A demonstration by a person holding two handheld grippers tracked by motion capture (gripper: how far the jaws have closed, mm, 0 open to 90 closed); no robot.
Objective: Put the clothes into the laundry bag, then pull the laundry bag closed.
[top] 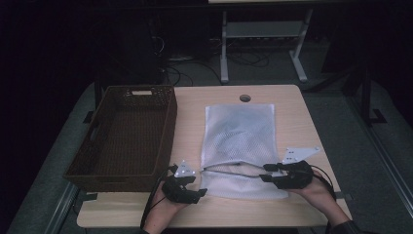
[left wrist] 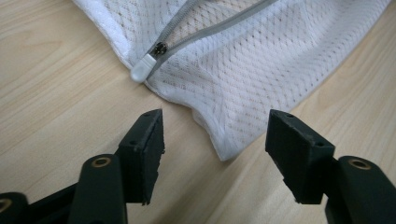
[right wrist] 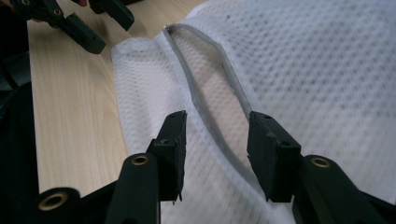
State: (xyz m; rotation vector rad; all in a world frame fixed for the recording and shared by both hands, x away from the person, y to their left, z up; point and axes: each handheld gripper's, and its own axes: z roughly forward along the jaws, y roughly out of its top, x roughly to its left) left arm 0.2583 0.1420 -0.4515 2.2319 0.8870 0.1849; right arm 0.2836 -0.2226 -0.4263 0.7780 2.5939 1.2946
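High view has your left gripper point(top: 195, 191) and right gripper point(top: 265, 173) both apart, gripping nothing, at the lower-centre mesh bag point(top: 238, 131); its unzipped mouth could sag shut.

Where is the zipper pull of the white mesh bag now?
In the high view the zipper pull sits at the left end of the open zipper, on the near left edge of the mesh bag, just beside the open left tongs.

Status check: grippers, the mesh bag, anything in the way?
Left gripper open, off the bag's corner. Right gripper open over the zipper. Mesh bag flat on table, zipper open. Basket left of it, apart.
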